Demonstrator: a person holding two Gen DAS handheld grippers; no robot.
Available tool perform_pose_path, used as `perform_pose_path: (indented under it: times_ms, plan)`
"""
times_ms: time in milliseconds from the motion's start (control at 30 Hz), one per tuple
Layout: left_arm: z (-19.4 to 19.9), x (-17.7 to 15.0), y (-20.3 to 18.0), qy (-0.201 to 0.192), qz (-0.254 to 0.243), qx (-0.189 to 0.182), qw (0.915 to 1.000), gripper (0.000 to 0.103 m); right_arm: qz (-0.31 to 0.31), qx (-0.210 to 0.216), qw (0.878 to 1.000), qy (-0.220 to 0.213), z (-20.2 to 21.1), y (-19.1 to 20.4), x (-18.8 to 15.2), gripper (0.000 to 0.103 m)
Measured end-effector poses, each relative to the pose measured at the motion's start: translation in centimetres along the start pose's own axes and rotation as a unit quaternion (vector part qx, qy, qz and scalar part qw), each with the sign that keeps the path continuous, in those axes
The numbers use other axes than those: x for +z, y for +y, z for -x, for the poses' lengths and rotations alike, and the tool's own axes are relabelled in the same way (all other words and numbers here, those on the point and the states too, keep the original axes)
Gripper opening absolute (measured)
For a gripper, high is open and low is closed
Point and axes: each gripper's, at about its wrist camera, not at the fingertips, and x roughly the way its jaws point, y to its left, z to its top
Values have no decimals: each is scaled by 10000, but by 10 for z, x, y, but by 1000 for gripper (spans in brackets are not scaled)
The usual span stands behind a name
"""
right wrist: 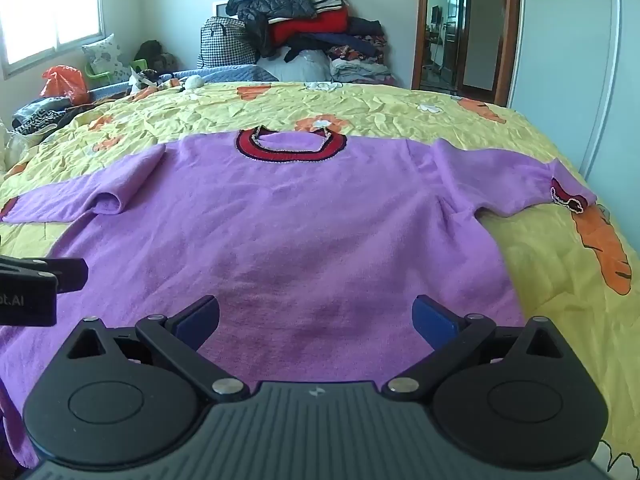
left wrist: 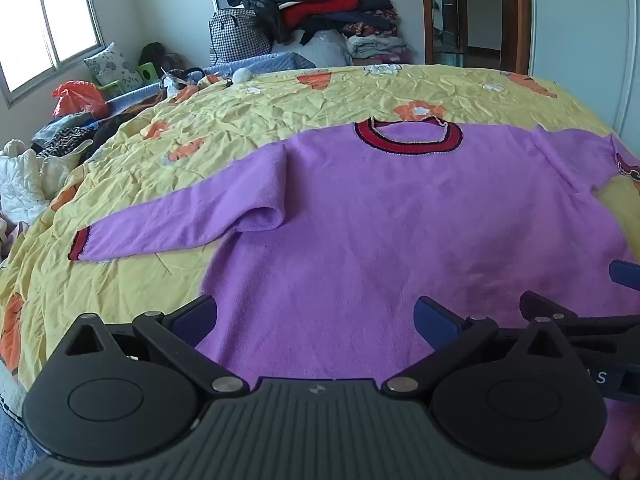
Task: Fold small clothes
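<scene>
Left gripper point(left wrist: 316, 320): tilted downward over the near hem of the sweater point(left wrist: 360, 220), jaws wide, nothing between them. Right gripper point(right wrist: 316, 320): same downward tilt, just beside the left, jaws wide, empty. Sweater: flat, face up, mid-bed point(right wrist: 400, 108), collar point(right wrist: 290, 146) toward the far edge, hem at the near edge. Sleeves spread toward left and right edges; left sleeve point(left wrist: 180, 224) creased at the shoulder. Clothes pile point(right wrist: 304, 20) beyond the far edge.
</scene>
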Motion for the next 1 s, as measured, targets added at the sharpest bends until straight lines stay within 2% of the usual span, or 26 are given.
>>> perform_pose_path:
  times_ms: [167,200,1000]
  plan:
    - [5,2,-6,-68,28,37,10000,103,98,-73,9999,-24,1,2,0,103]
    - [-1,-4,-1,1,143,-138,9998,103,87,-58,9999,-30,0,1,-2,103]
    - [-3,-4,0,120,112,-177,9997,103,77,106,9999,45,3,5,1,103]
